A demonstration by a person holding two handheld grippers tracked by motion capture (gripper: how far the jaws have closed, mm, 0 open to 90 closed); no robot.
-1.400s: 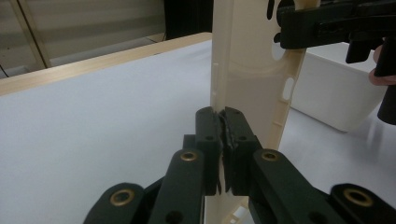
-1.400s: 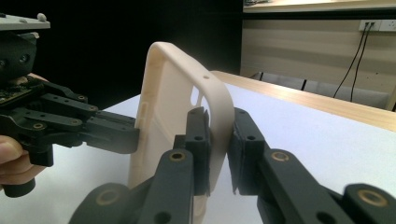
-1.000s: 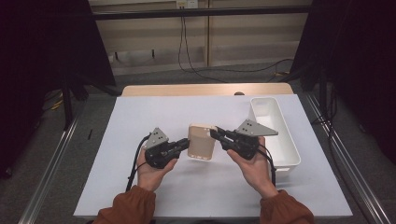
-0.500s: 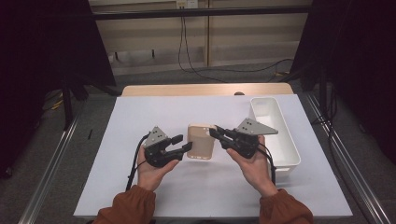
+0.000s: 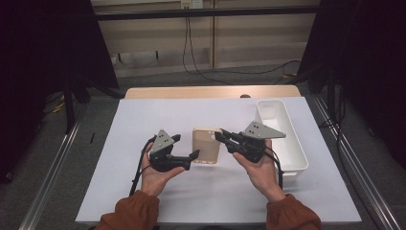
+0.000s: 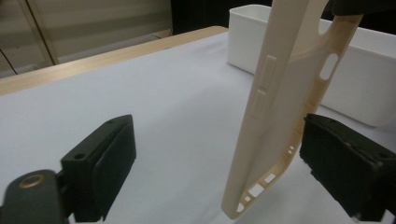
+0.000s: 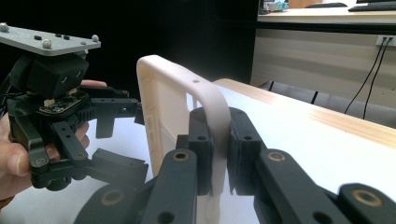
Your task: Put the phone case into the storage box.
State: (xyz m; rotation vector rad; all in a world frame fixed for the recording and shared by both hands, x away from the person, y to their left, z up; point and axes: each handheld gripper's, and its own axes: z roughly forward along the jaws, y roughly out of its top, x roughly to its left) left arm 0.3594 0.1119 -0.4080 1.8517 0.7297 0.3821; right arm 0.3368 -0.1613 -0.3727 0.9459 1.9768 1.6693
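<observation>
A beige phone case [image 5: 207, 145] hangs over the white table, and my right gripper [image 5: 221, 136] is shut on its right edge. In the right gripper view the two jaws [image 7: 218, 135] pinch the case's rim [image 7: 163, 102], which stands upright. My left gripper [image 5: 186, 146] sits at the case's left edge, and its jaws have just been opening. In the left gripper view the case [image 6: 280, 93] stands between the two wide-apart pads [image 6: 109, 154] and touches neither. The left gripper [image 7: 119, 140] also appears beyond the case in the right gripper view.
A long white tray [image 5: 297, 139] lies at the right of the table, just beyond my right hand. A white sheet [image 5: 143, 115] covers the table, with a wooden strip [image 5: 210, 92] along its far edge. Dark curtains and cables stand behind.
The left gripper's jaws have spread from a grip on the case's left edge to wide apart, letting it go. The right gripper still holds the case in the same place.
</observation>
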